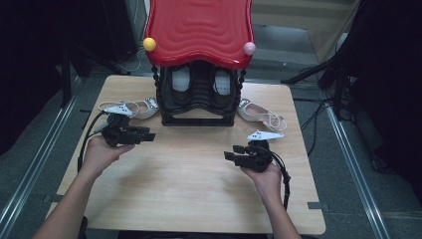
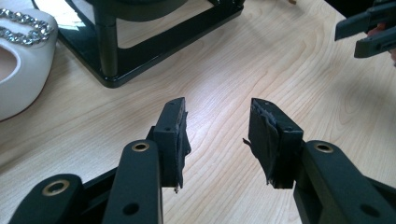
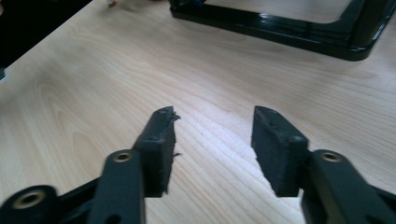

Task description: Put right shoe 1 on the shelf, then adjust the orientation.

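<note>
- The left gripper (image 1: 148, 135) sits at centre left of the high view, held in the person's left hand (image 1: 102, 153); its jaws stand apart with only bare wood between them, as the left gripper view (image 2: 217, 140) shows.
- The right gripper (image 1: 230, 152) lies at centre right, in the right hand (image 1: 266, 178); its jaws are parted and empty over the surface, seen again in the right gripper view (image 3: 212, 144).
- Both point inward across the light wooden surface (image 1: 189, 189).
- A white flat shoe with a sparkling buckle (image 1: 142, 108) lies just above the left gripper, beside the rack; it fills the upper left of the left gripper view (image 2: 23, 60).
- A second white flat shoe (image 1: 261, 113) lies above the right gripper, right of the rack.
- The black shoe rack with a wavy red top (image 1: 199, 30) stands at top centre, with two more shoes inside.
</note>
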Demonstrator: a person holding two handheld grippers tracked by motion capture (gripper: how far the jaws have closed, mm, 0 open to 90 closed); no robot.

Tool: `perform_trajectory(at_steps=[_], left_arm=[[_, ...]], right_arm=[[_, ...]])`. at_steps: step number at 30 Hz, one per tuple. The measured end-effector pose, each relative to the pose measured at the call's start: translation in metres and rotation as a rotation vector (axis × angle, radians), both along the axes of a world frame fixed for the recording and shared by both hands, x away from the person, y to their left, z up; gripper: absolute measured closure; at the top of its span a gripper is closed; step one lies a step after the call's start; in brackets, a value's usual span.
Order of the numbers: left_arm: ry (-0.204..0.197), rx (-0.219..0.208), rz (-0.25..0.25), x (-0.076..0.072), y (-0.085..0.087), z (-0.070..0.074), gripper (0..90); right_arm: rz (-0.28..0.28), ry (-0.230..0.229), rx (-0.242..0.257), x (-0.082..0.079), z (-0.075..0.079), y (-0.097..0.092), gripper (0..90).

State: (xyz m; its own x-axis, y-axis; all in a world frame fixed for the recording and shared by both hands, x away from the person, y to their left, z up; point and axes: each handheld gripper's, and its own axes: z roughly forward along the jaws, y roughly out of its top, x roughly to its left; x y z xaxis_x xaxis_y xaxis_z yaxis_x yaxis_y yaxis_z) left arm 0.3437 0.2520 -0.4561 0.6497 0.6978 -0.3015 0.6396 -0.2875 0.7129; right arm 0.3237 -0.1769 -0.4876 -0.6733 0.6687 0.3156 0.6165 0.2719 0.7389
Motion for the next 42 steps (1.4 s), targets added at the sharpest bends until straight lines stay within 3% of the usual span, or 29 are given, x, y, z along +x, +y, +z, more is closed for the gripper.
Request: perform_trajectory(at_steps=[3, 9, 11, 13, 16, 18, 22, 26, 32, 35, 39, 42], left_arm=[[0.005, -0.012, 0.007, 0.002, 0.004, -0.001, 57.3], [0.007, -0.011, 0.030, 0.004, 0.012, -0.004, 57.4], [0.015, -0.017, 0.040, 0.004, 0.015, -0.005, 59.1], [0.016, -0.043, 0.041, 0.004, 0.019, -0.004, 64.0], [0.028, -0.055, 0.046, 0.005, 0.023, -0.005, 67.1], [0.033, -0.044, 0.058, 0.007, 0.025, -0.007, 67.4], [0.036, -0.045, 0.066, 0.009, 0.030, -0.010, 67.2], [0.029, -0.036, 0.078, 0.012, 0.035, -0.013, 68.1], [0.011, 0.007, 0.102, 0.021, 0.041, -0.020, 83.6], [0.007, 0.020, 0.122, 0.027, 0.044, -0.024, 89.7], [0.005, 0.012, 0.148, 0.041, 0.046, -0.034, 90.0], [0.008, 0.029, 0.152, 0.052, 0.043, -0.039, 90.0]], right_arm=[[-0.010, -0.038, -0.003, -0.001, 0.000, 0.001, 50.2], [-0.074, -0.012, 0.034, 0.000, 0.005, -0.005, 49.5], [-0.047, 0.005, 0.044, 0.002, 0.005, -0.008, 51.5], [-0.059, -0.025, 0.027, 0.001, 0.006, -0.009, 55.9], [-0.065, -0.009, 0.068, 0.001, 0.008, -0.012, 58.4], [-0.065, 0.011, 0.063, 0.001, 0.007, -0.013, 60.3], [-0.086, -0.006, 0.034, -0.002, 0.006, -0.014, 61.2], [-0.096, -0.005, 0.038, -0.001, 0.004, -0.018, 60.9], [-0.083, -0.028, -0.001, 0.000, 0.001, -0.018, 58.3], [-0.085, -0.050, -0.025, -0.002, 0.002, -0.017, 57.8], [-0.102, -0.049, -0.034, -0.002, 0.002, -0.016, 56.0], [-0.112, -0.082, -0.051, -0.003, 0.005, -0.016, 55.7]])
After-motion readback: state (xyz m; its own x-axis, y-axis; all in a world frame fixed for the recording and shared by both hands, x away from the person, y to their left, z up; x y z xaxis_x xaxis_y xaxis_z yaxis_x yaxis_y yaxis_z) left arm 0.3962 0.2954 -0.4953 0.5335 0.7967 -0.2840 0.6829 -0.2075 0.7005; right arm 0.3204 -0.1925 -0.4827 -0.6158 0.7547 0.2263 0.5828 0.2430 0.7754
